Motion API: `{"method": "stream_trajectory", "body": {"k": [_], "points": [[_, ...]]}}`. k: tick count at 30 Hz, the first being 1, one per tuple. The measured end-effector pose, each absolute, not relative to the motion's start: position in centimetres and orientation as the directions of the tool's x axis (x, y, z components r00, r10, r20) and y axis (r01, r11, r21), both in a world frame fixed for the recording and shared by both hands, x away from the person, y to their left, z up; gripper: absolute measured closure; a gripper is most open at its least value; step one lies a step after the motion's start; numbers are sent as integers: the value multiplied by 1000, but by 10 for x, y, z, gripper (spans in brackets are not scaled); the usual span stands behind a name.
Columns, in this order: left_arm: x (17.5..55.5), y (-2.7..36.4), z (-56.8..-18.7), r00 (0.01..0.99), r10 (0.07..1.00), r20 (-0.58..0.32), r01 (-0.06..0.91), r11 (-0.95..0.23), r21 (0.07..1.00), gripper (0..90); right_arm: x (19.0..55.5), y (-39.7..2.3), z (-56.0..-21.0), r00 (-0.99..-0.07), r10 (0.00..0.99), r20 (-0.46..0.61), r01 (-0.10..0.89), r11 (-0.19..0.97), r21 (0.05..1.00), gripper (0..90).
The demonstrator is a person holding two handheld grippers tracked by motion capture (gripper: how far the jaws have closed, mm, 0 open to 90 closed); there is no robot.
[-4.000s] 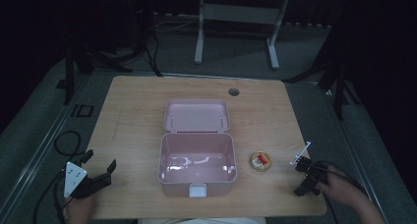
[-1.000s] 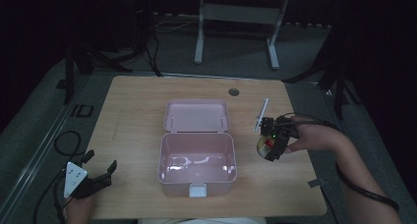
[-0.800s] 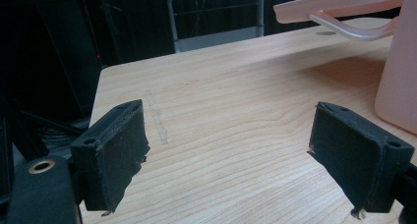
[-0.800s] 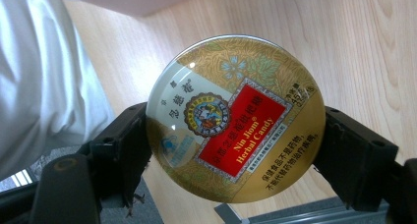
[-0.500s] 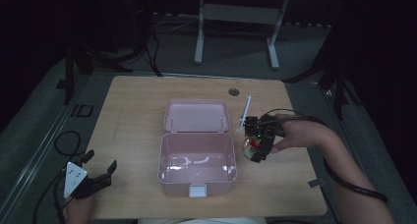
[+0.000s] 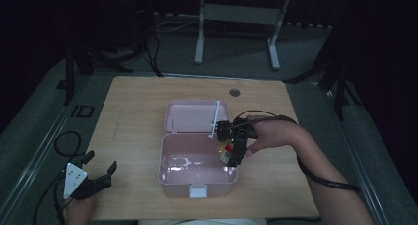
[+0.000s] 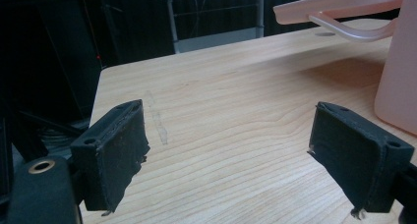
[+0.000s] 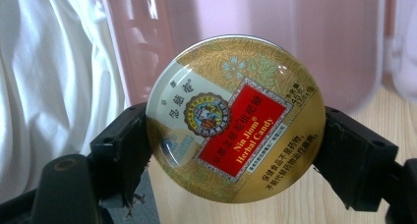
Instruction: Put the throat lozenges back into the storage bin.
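Right gripper (image 6: 231, 153), fingers pinching a round gold candy tin (image 8: 236, 118) edgewise, is hovering over the open pink plastic box (image 6: 197, 178); lower it level before releasing.

An open pink plastic storage box (image 6: 197, 163) sits at the middle of the wooden table (image 6: 133, 116), its lid (image 6: 192, 116) lying flat behind it. The right gripper (image 6: 230, 148) holds a round gold candy tin (image 6: 226, 152) over the box's right edge. The left gripper (image 6: 93, 178) rests at the table's near left corner, well apart from the box.
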State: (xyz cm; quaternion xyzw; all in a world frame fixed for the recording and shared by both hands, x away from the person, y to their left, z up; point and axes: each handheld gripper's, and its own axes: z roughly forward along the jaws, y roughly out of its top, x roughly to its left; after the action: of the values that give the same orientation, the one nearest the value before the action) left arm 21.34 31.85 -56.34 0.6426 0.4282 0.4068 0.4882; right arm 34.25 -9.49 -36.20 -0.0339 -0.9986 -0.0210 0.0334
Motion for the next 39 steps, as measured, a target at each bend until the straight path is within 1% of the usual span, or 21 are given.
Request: {"method": "stream_trajectory", "body": {"k": [6, 15, 22, 23, 24, 27, 33, 35, 37, 39], "points": [[213, 319, -563, 302, 948, 102, 152, -153, 976, 147, 344, -82, -378, -996, 40, 75, 43, 998, 36, 202], [213, 319, -563, 303, 947, 102, 152, -154, 976, 147, 344, -74, -411, -996, 10, 93, 12, 1000, 27, 202], [213, 319, -563, 304, 947, 100, 154, -153, 976, 147, 345, -67, -442, -993, 10, 120, 8, 1000, -20, 202], [213, 319, -563, 305, 947, 99, 154, -151, 976, 147, 345, -66, -446, -993, 7, 118, 3, 1000, -29, 202], [213, 319, -563, 304, 948, 99, 153, -151, 977, 147, 344, -64, -447, -996, 0, 93, -3, 999, -32, 202], [213, 319, -563, 307, 946, 100, 153, -153, 976, 147, 344, -59, -447, -996, -9, 88, -9, 1000, -6, 202], [213, 319, -563, 308, 946, 99, 151, -151, 977, 147, 340, -51, -467, -995, -45, 90, -51, 997, -63, 202], [213, 319, -563, 309, 946, 99, 152, -152, 977, 147, 340, -49, -473, -995, -43, 86, -50, 995, -81, 201], [213, 319, -563, 310, 946, 99, 152, -152, 977, 147, 341, -47, -479, -998, -35, 57, -41, 993, -114, 201], [214, 319, -563, 310, 945, 100, 153, -154, 976, 147, 342, -47, -482, -998, -20, 57, -27, 992, -122, 201]]}}
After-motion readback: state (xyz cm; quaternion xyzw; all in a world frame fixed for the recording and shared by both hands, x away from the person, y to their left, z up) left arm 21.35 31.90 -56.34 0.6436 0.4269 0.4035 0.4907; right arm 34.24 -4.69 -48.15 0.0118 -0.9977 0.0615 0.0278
